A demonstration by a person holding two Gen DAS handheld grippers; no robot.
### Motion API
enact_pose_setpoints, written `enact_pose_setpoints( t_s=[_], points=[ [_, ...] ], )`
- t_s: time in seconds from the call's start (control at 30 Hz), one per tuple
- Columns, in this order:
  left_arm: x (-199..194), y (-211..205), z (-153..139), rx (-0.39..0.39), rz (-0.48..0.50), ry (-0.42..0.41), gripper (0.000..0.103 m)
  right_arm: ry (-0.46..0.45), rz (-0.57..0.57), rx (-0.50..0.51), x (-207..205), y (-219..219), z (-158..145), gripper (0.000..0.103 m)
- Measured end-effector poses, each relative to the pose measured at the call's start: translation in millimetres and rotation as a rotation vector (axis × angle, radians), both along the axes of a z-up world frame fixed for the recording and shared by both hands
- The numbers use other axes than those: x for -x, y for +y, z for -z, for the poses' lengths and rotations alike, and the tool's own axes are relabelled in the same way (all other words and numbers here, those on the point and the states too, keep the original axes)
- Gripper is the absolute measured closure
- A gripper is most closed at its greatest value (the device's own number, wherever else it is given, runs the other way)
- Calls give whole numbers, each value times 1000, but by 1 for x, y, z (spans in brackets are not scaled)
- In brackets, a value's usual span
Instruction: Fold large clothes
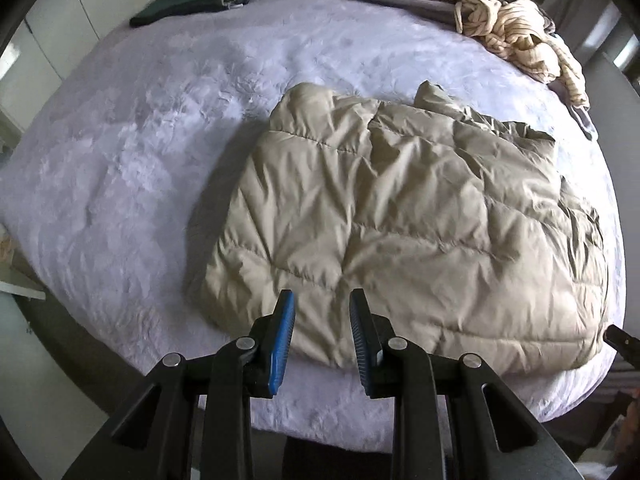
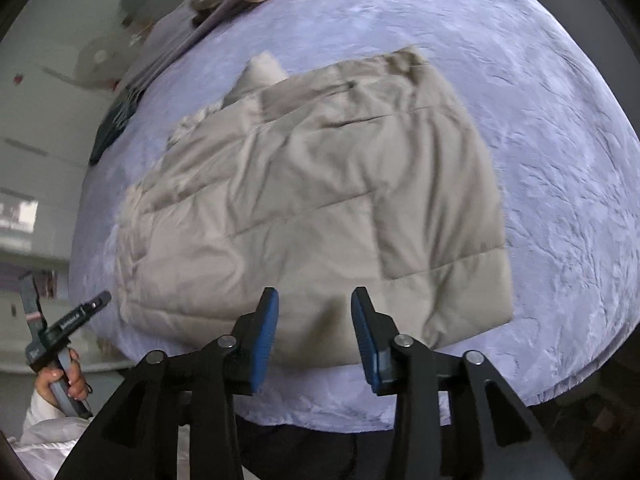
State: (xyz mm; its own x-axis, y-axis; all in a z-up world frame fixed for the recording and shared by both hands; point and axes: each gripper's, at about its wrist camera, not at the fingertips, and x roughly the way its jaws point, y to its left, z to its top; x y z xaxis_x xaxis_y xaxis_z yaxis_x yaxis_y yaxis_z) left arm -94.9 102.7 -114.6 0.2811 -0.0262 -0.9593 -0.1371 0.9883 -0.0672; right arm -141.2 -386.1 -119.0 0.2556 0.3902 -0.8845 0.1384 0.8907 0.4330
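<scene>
A beige quilted puffer jacket [image 1: 400,216] lies folded into a rough rectangle on the lavender bedspread [image 1: 140,140]. My left gripper [image 1: 321,300] hovers over the jacket's near edge, blue pads apart with nothing between them. In the right wrist view the same jacket [image 2: 320,200] fills the middle, a folded-over sleeve panel on its right side. My right gripper [image 2: 316,296] hangs above the jacket's near hem, open and empty. A hand [image 2: 60,384] holding the other gripper's handle shows at the lower left of that view.
A heap of cream striped clothes [image 1: 516,36] lies at the far right of the bed. A folded dark green garment [image 1: 192,0] lies at the far left. The bed's front edge [image 2: 340,412] runs just below the jacket. White cupboards [image 1: 48,40] stand at the left.
</scene>
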Motion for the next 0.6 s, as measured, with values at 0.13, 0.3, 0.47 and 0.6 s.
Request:
enact_pose_setpoints(
  t_s=[0.13,0.3,0.47,0.6],
  points=[
    [17,-7,-12,-41,13,5,6,41,-15,-41,9,5,13,59],
    [23,-6,-27,-84,12,-65,0,51,-24,-37,12,14,14,59],
    [4,-1,-24,-79,46,-68,0,21,-17,-9,-2,23,4,54],
    [-14,8,-20,-85,78,-61,0,10,-12,1,-19,46,-1,45]
  ],
)
